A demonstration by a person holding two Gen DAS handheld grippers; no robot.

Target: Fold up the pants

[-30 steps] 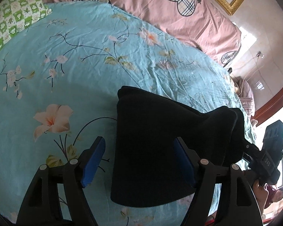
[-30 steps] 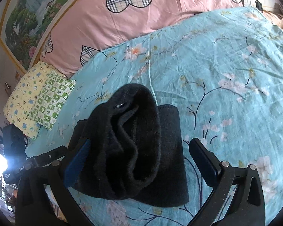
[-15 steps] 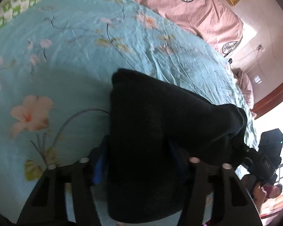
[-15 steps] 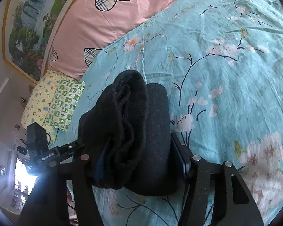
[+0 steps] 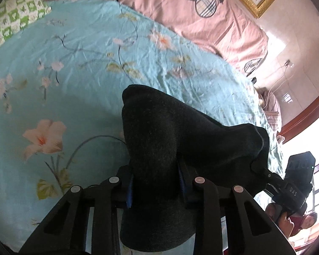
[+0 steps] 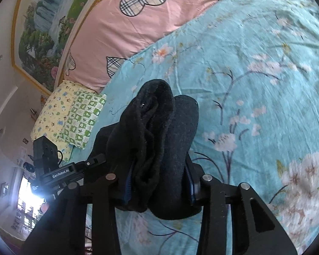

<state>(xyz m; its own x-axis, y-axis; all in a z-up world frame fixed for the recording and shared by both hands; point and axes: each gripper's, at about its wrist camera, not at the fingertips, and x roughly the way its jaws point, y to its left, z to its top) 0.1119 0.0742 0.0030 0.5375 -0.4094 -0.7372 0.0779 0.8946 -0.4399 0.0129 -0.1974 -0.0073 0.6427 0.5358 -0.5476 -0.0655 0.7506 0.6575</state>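
The folded black pants (image 5: 159,140) are bunched into a thick bundle over the turquoise floral bedsheet (image 5: 70,85). My left gripper (image 5: 155,187) is shut on one end of the bundle. My right gripper (image 6: 159,187) is shut on the other end, where the pants (image 6: 155,131) show rolled layers. The bundle looks lifted a little off the sheet. The right gripper shows at the right in the left wrist view (image 5: 295,187), and the left gripper shows at the left in the right wrist view (image 6: 53,170).
A pink quilt with plaid hearts (image 6: 125,31) lies along the head of the bed. A green and yellow checked pillow (image 6: 74,119) sits at the bed corner. A framed painting (image 6: 44,31) hangs on the wall. The bed edge and a window (image 5: 308,144) are at the right.
Both grippers went from open around the pants to shut on them. The bundle has been squeezed narrower and raised slightly from the sheet.
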